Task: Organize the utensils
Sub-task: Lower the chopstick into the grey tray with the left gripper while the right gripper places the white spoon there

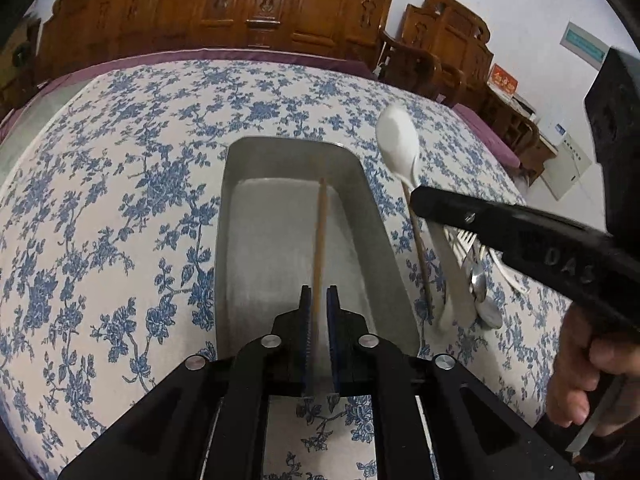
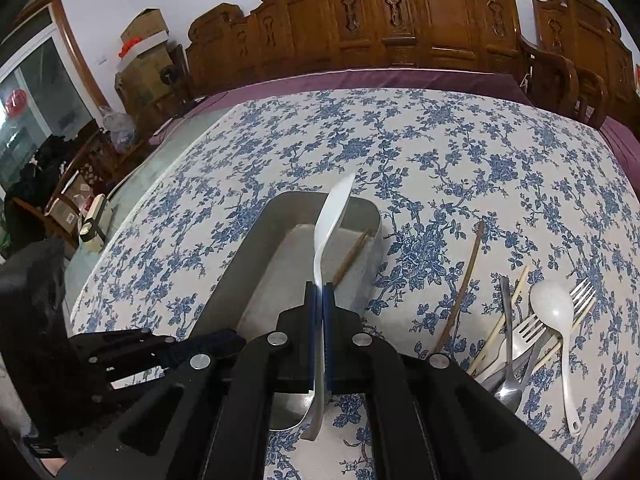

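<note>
My left gripper (image 1: 319, 292) hangs over a metal tray (image 1: 240, 152) on the blue-flowered tablecloth. A wooden chopstick (image 1: 320, 232) runs between its blue pads and into the tray, with a gap showing beside it, so the jaws stand slightly apart. My right gripper (image 2: 320, 292) is shut on the handle of a white plastic spoon (image 2: 332, 208), held over the tray's (image 2: 376, 216) right side. The same chopstick (image 2: 352, 256) lies in the tray. In the left wrist view the right gripper (image 1: 420, 202) holds the white spoon (image 1: 400, 140) just right of the tray.
A loose pile of forks, metal spoons and pale chopsticks (image 2: 516, 344), another white spoon (image 2: 552, 308) and a dark stick (image 2: 464, 284) lie right of the tray. A carved wooden bench (image 2: 400, 24) stands behind the table. A hand (image 1: 580, 368) grips the right gripper.
</note>
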`<state>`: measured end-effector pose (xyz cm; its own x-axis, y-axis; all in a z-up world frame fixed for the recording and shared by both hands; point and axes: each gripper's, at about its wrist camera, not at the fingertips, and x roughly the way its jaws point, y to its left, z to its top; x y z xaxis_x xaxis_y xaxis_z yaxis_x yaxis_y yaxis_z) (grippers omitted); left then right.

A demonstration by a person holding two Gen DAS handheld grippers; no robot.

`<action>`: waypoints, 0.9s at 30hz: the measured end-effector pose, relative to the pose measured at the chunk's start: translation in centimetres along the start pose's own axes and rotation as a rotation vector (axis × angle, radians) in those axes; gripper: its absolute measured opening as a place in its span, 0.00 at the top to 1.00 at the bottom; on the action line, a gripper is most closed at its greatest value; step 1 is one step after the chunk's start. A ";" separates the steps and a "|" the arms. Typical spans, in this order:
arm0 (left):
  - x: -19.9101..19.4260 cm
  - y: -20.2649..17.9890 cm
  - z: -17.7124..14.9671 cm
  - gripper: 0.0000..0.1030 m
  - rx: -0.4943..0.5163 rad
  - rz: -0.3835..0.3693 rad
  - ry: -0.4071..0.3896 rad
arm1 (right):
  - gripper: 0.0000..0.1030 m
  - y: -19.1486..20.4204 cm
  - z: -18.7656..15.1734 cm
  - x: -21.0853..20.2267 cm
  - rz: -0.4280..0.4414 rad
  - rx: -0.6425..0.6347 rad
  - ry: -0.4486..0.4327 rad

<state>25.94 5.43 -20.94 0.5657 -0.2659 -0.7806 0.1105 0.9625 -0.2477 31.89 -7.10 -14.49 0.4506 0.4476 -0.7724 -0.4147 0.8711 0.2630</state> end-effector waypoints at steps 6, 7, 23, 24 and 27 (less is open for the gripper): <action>-1.7 0.8 0.5 0.80 0.000 0.037 -0.050 | 0.96 0.1 0.3 0.9 0.016 0.019 0.007; -1.9 1.1 0.7 0.80 -0.001 0.048 -0.057 | 0.96 0.3 0.3 1.2 0.020 0.019 0.010; -2.8 2.0 1.1 0.80 0.007 0.076 -0.074 | 0.92 0.4 -0.7 3.8 0.058 0.051 0.045; -2.8 1.9 1.1 0.80 0.010 0.077 -0.074 | 0.92 0.2 -0.7 3.5 0.057 0.054 0.043; -3.0 1.5 0.9 0.80 0.020 0.075 -0.079 | 0.92 -0.3 -1.0 2.3 0.053 0.035 0.024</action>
<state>25.20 7.72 -18.45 0.6357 -0.1889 -0.7485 0.0811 0.9806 -0.1787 32.26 -6.50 -16.85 0.4093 0.4891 -0.7702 -0.4097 0.8528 0.3238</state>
